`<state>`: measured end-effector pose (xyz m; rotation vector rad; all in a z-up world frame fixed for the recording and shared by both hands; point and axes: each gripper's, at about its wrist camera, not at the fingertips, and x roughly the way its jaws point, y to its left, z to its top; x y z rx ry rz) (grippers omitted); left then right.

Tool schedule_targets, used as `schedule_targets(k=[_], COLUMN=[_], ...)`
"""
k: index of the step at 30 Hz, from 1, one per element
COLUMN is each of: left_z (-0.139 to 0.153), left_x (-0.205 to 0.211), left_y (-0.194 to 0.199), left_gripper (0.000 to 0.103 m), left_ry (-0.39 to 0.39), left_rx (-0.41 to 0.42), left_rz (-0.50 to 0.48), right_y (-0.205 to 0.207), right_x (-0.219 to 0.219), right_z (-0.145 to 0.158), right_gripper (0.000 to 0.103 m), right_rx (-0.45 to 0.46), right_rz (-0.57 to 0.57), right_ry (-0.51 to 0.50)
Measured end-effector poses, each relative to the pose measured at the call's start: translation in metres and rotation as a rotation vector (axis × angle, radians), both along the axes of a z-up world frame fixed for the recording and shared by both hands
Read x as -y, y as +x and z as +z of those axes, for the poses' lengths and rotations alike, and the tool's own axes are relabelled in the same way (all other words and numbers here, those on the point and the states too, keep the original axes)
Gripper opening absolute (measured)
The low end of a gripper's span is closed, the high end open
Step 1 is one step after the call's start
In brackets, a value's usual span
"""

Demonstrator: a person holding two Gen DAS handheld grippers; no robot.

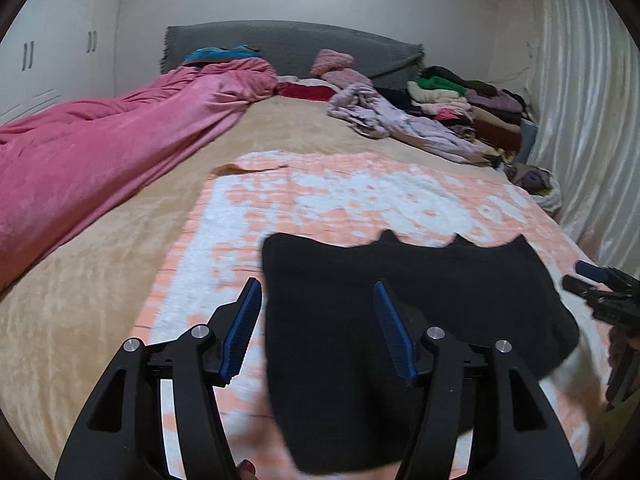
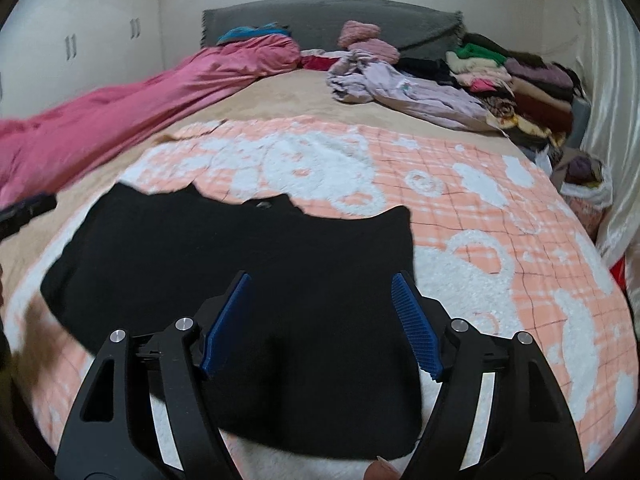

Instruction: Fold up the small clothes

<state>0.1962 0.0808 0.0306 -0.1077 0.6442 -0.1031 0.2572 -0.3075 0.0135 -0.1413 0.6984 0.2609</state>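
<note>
At the bed's left edge a pink duvet lies bunched along its length. On the peach-and-white blanket spread over the near half of the bed lies the black garment, flat, its notched edge toward the headboard. The left gripper hangs over its left edge, jaws apart, nothing between the pads. The right gripper hangs over its right part, jaws wide, empty. Heaped clothes fill the far right corner.
</note>
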Motion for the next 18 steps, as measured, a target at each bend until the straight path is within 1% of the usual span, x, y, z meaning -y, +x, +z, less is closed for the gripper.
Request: schedule_targets(k=[3, 5, 7, 9, 12, 14, 16, 18], left_z=[-0.012, -0.028, -0.044, -0.056, -0.067, -0.069, -0.071, -0.074], left_x=[0.022, 0.036, 0.047, 0.055, 0.059, 0.055, 0.05, 0.046], left_y=[-0.004, -0.004, -0.003, -0.002, -0.003, -0.005, -0.006, -0.006], left_gripper=[0.057, 0.064, 0.064, 0.064, 0.066, 0.068, 0.069, 0.069], left_ry=[0.018, 0.037, 0.06, 0.086, 0.128, 0.126, 0.109, 0.095], left_rx=[-0.026, -0.07, -0.12, -0.156, -0.178, -0.185, -0.19, -0.196], left_rz=[-0.05, -0.079, -0.101, -0.111, -0.109, -0.106, -0.102, -0.102], right_y=[-0.007, -0.01, -0.013, -0.012, -0.007, -0.005, -0.004, -0.007], right_x=[-0.011, -0.018, -0.023, -0.026, -0.02, -0.009, 0.001, 0.005], right_z=[-0.005, -0.011, -0.018, -0.029, -0.052, -0.059, -0.06, -0.062], right_gripper=[0.065, 0.065, 0.065, 0.065, 0.066, 0.07, 0.07, 0.071], right_rx=[-0.019, -0.037, -0.054, -0.096, -0.175, -0.194, -0.215, -0.217], right_rz=[0.035, 0.054, 0.063, 0.065, 0.013, -0.018, -0.03, -0.045], right_ry=[0.01, 0.008, -0.001, -0.02, -0.059, -0.047, 0.001, 0.009])
